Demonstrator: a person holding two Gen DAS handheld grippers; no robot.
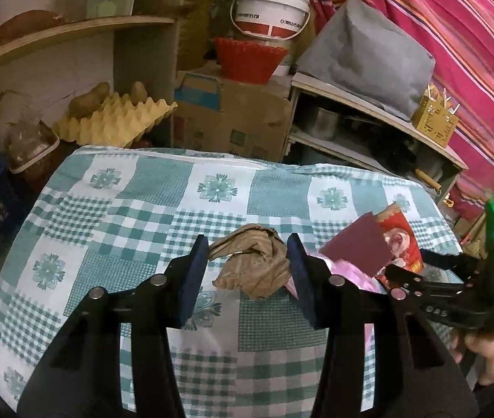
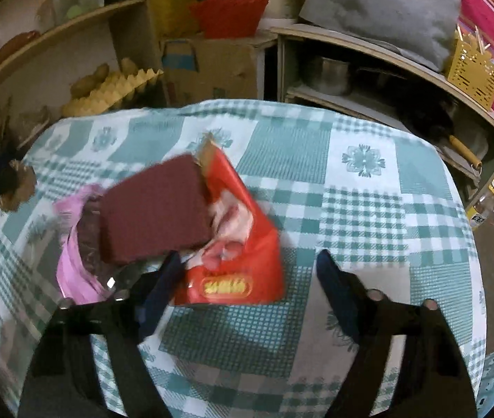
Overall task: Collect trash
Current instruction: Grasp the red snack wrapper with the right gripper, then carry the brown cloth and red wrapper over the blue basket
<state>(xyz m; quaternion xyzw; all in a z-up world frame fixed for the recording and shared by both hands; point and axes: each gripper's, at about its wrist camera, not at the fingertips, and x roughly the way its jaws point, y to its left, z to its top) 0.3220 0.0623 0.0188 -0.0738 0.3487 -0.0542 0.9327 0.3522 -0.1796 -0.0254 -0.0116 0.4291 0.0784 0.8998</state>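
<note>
Straddling a crumpled brown paper wad (image 1: pixel 252 264), the left gripper (image 1: pixel 248 275) has its blue-padded fingers (image 1: pixel 196 278) spread wide, one on each side of the wad, clamping nothing; whether the pads touch the paper cannot be told. The wad lies on the green-and-white checked tablecloth (image 1: pixel 142 209), its longer side running from upper left to lower right in the left wrist view.

The right gripper (image 2: pixel 247 275) is likewise spread apart and grasping nothing. Between its fingers, closer to the left one, lies a red snack wrapper (image 2: pixel 243 250). The wrapper's long axis runs away from the gripper, its torn end pointing toward the far side of the table and tipped a little left. A dark maroon rectangular pad (image 2: pixel 153 209) overlaps the wrapper's left side, and a pink plastic bag (image 2: pixel 72 261) lies just beside the pad on the left. This view is motion-blurred.

Behind the table stand a cardboard box (image 1: pixel 233 115), a red basket (image 1: pixel 248 59), a white bucket (image 1: pixel 269 10) and a yellow egg tray (image 1: pixel 114 118).
</note>
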